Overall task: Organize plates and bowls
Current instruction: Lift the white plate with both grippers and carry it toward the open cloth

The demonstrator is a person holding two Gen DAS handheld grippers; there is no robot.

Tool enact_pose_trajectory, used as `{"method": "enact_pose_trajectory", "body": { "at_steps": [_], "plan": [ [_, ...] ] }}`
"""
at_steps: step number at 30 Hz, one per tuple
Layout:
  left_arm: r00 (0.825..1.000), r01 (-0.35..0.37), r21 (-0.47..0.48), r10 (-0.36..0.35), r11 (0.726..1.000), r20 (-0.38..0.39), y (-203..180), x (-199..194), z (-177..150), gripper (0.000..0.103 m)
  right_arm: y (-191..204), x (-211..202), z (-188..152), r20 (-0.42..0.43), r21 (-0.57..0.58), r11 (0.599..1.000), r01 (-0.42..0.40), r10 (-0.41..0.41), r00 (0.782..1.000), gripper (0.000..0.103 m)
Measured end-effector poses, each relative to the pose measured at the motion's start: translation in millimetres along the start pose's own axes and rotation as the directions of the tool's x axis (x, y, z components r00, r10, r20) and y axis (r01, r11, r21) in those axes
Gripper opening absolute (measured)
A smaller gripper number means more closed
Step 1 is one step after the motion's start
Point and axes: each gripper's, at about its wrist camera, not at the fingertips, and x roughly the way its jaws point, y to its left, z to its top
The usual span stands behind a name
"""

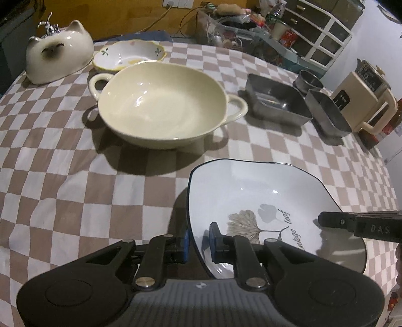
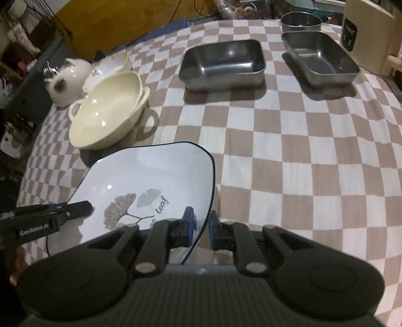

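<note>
Both grippers hold one white plate above the checked tabletop (image 2: 289,151).

The plate (image 1: 251,191), dark-rimmed with a leaf print, hangs near the cream bowl (image 1: 163,105); beyond lie two steel trays (image 2: 223,63) and a flowered dish (image 1: 128,54). The left gripper (image 1: 199,242) has its jaws clamped on the plate's left rim, the right gripper (image 2: 201,231) on its right rim.

three ceramic bowls (image 1: 160,105), two steel trays (image 2: 222,64), one steel cup (image 2: 301,20).
</note>
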Motion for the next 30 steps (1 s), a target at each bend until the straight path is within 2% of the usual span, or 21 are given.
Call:
{"method": "enact_pose_trajectory", "body": {
  "at_steps": [16,30],
  "plan": [
    [1.000,-0.013,0.005,0.013,1.000,-0.010,10,25,7,0.019,20,17,-6,-0.005,-0.009,0.994,0.112,-0.112,0.994,0.018],
    [1.000,-0.019,0.029,0.020,0.999,-0.016,7,28,2,0.018,18,28,-14,-0.028,0.025,0.992,0.128,-0.127,0.992,0.020]
  ]
}}
